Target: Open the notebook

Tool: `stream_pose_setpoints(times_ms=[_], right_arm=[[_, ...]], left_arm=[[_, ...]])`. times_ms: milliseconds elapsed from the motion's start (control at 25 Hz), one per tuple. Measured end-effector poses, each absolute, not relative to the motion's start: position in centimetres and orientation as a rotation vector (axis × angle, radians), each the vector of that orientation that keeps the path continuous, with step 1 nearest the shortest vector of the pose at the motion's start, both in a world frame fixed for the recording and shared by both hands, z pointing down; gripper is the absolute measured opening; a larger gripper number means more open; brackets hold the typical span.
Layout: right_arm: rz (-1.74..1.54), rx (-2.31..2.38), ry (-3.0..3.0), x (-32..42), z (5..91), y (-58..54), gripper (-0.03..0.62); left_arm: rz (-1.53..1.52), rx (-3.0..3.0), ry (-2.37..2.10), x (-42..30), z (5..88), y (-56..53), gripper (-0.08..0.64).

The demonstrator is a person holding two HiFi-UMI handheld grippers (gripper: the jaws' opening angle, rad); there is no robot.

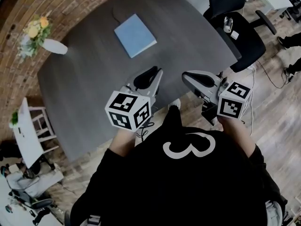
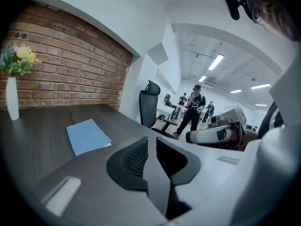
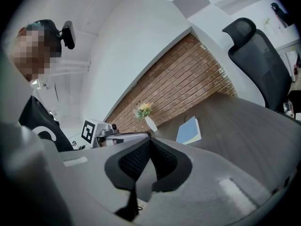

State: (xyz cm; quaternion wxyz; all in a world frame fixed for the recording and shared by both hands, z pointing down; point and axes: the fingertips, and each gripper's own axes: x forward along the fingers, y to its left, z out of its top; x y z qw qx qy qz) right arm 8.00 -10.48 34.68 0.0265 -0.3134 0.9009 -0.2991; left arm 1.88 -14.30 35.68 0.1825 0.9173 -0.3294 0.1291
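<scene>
The closed light blue paper notebook (image 1: 135, 35) (image 2: 87, 136) (image 3: 189, 131) lies flat on the far part of the dark grey table (image 1: 84, 84). It is well apart from both grippers. The left gripper (image 1: 153, 72) (image 2: 151, 140) is by the near table edge. Its jaws are a tiny bit apart, with nothing between them. The right gripper (image 1: 188, 78) (image 3: 149, 138) has its jaw tips touching and holds nothing.

In the head view, the black-and-white marker cubes (image 1: 128, 109) hide most of both hands. The person's black shirt (image 1: 178, 182) covers part of the near table edge. A white vase (image 1: 54, 46) with blurry yellow flowers stands near the left table corner. A black office chair (image 1: 235, 27) is cut off at the top.
</scene>
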Motion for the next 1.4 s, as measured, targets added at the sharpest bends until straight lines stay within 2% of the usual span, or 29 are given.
stream_pose_setpoints(times_ms=[120,360,720,1040,1400], right_arm=[[-0.96,-0.963,2.775,7.9,35.7,-13.0,0.002],[-1.047,-0.96,2.74,8.2,37.8,-17.3,0.002],[-1.181,-0.989,2.658,10.0,40.6,-20.9,0.002],[-1.26,-1.042,2.627,11.7,43.2,-21.6,0.002],[-1.311,-1.049,2.606,12.1,44.8,-21.9,0.002]], left_arm=[[0.413,2.587,-0.954,1.9,36.8,-17.5,0.071],[0.527,2.586,-1.02,2.0,39.6,-23.2,0.146],[0.722,2.588,-1.05,3.0,44.9,-28.6,0.201],[0.985,2.645,-1.189,3.5,48.5,-31.7,0.221],[1.101,2.635,-1.291,3.7,51.0,-33.8,0.235]])
